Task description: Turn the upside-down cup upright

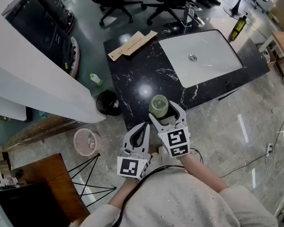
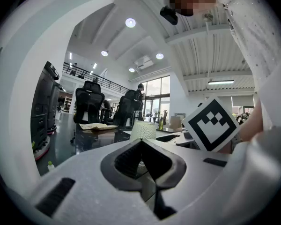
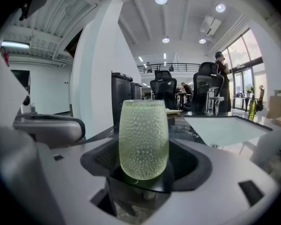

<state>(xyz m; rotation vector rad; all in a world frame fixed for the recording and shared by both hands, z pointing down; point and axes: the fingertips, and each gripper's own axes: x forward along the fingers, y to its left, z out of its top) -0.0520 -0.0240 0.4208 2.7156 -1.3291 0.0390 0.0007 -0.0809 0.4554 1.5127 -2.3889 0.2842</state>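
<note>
A pale green dimpled cup (image 1: 158, 106) stands on its rounded base, rim up, at the front edge of the black marble counter (image 1: 142, 79). My right gripper (image 1: 165, 110) has its wide jaws on both sides of it. In the right gripper view the cup (image 3: 144, 139) fills the gap and both pads lie against it, so the right gripper (image 3: 144, 165) is shut on the cup. My left gripper (image 1: 144, 126) hangs just left of it, below the counter edge, shut and empty. The left gripper view shows that gripper (image 2: 141, 142) with the cup (image 2: 144, 130) beyond its tips.
A white sink (image 1: 199, 56) with a faucet (image 1: 191, 11) takes the counter's right half. Flat cardboard (image 1: 132, 44) lies at the far left of the counter. On the floor to the left are a black bin (image 1: 108, 103), a pink basket (image 1: 86, 142) and a small bottle (image 1: 96, 79).
</note>
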